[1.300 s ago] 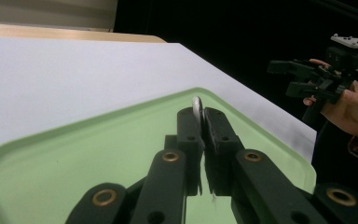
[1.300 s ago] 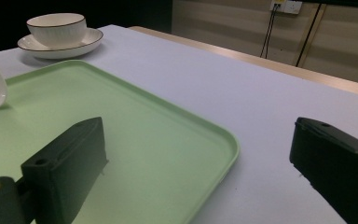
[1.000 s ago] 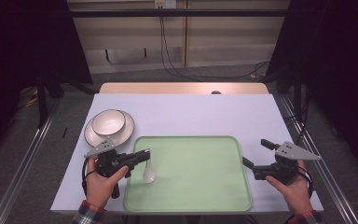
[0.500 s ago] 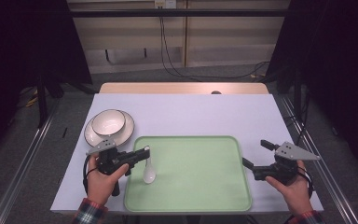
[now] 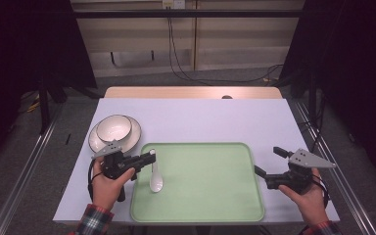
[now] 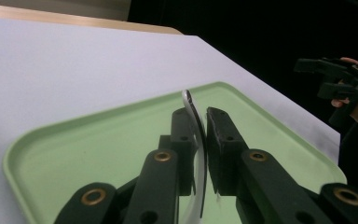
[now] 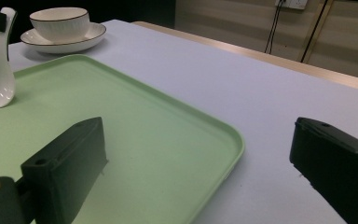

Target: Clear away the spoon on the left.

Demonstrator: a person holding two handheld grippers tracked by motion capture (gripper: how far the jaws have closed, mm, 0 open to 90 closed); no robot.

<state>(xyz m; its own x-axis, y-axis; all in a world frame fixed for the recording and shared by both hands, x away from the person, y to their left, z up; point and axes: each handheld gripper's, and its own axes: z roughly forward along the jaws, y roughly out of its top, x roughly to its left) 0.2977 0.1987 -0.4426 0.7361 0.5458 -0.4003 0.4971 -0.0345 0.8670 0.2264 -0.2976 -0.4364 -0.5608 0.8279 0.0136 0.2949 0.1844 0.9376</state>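
- Left gripper (image 5: 149, 157): jaws pinched on the handle of a white ceramic soup spoon (image 5: 155, 177). In the left gripper view the handle (image 6: 196, 140) runs edge-on between the two pads, gripped near its top end.
- Spoon hangs bowl-down over the left edge of the green tray (image 5: 215, 205); the bowl looks to be touching or just above the tray floor, can't tell which. A grip high on the handle leaves the bowl free to land first, so my guess is the spoon is being set into or lifted off the tray.
- Right gripper (image 5: 266, 165): jaws spread wide, nothing between them, just beside the tray's right rim. Looks parked, or ready to steady the tray.
- White bowl (image 5: 113, 128) sits in a saucer (image 5: 133, 137) just beyond the tray's far-left corner, near the left gripper.
- Surface: pale lavender-white sheet over the table (image 5: 200, 115), bare wood strip at the far edge.
- Room: dark drapes on both sides, beige panelled wall behind, black cables down the wall and across the grey floor, floor rails either side.
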